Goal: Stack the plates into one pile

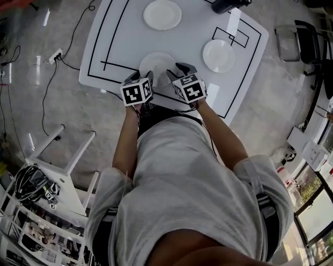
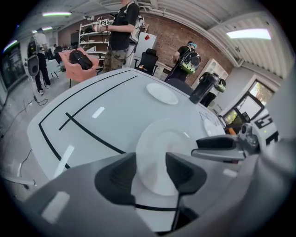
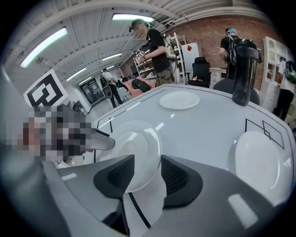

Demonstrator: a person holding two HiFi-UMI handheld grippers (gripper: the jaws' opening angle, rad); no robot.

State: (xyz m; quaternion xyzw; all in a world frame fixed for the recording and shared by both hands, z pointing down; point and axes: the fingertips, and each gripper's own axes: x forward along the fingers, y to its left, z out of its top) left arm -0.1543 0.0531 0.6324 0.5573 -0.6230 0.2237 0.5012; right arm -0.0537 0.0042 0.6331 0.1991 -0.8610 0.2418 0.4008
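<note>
hovering at the near edge of the white table (image 1: 192, 31) marked with black lines, your left gripper (image 2: 150, 169) and right gripper (image 3: 147, 173) both have their jaws apart, with nothing gripped. through each gap you see the nearest round white plate (image 1: 156, 62), lying flat on the table just ahead. a second white plate (image 1: 218, 55) sits well apart to the right. a third white plate (image 1: 162, 14) lies farther off, and a tall dark bottle (image 1: 229, 5) stands at the far edge. no plate rests on another, so i judge the pile not yet begun: all the stacking is left to you.
</note>
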